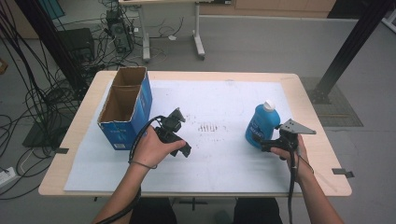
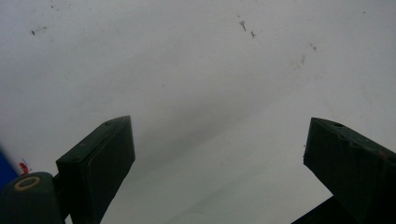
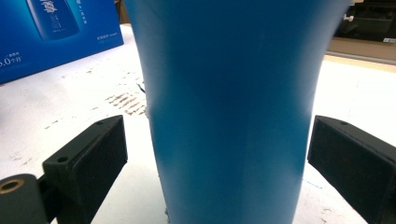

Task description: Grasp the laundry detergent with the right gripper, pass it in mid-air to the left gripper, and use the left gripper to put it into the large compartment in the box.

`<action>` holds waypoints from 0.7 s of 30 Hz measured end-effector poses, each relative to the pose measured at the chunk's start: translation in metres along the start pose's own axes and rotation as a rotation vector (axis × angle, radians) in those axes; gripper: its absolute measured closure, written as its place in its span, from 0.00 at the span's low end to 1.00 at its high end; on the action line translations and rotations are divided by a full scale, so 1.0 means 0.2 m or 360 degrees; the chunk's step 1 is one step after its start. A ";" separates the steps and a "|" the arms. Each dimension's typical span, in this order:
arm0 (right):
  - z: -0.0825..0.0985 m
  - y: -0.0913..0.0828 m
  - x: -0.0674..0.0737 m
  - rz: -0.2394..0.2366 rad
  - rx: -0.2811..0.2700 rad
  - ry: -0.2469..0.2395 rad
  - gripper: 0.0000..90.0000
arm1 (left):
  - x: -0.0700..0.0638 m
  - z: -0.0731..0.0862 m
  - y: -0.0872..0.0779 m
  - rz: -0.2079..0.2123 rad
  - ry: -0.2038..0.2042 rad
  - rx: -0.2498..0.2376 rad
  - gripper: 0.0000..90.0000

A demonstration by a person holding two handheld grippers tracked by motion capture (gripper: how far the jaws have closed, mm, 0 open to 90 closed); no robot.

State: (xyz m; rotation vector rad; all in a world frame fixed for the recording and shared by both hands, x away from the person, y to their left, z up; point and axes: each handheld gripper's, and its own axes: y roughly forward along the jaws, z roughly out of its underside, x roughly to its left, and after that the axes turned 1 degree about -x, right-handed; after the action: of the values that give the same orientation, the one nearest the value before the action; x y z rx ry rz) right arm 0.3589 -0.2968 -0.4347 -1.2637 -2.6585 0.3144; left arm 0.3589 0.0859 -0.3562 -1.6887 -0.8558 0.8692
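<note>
Tongs on the right [image 3: 217, 154] gape around an upright blue bottle [image 3: 229, 102]; left tongs [image 2: 219, 158] gape wide.

High view: above the near edge, looks fwd & down on the white sheet [image 1: 219, 154]. Left gripper view: v. close, facing down at the same sheet [image 2: 196, 70]. Right gripper view: low, level, close, facing across that sheet [image 3: 70, 126].

Blue bottle [image 3: 229, 112] between spread claw [image 3: 217, 154] jaws; blue box [image 3: 51, 32] behind.
</note>
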 end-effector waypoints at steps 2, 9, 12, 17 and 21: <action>0.00 0.00 0.00 0.0002 0.0001 0.0002 0.05 | 0.00 0.00 0.00 -0.0001 0.0000 -0.0001 0.10; 0.00 0.00 0.00 0.0000 -0.0001 0.0003 0.05 | 0.00 0.00 0.00 0.0000 0.0003 -0.0004 0.10; 0.00 0.00 0.00 0.0002 -0.0003 0.0001 0.05 | 0.00 0.00 0.00 -0.0005 0.0002 -0.0004 0.10; 0.00 0.00 0.00 0.0000 -0.0005 0.0006 0.05 | 0.00 0.00 0.00 -0.0005 -0.0001 -0.0001 0.10; 0.00 0.00 0.00 0.0000 -0.0007 0.0007 0.05 | 0.00 0.00 0.00 -0.0005 0.0003 -0.0001 0.10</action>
State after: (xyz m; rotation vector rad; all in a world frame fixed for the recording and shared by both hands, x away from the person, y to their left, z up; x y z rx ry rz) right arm 0.3593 -0.2970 -0.4351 -1.2646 -2.6572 0.3057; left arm 0.3586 0.0854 -0.3556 -1.6882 -0.8571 0.8654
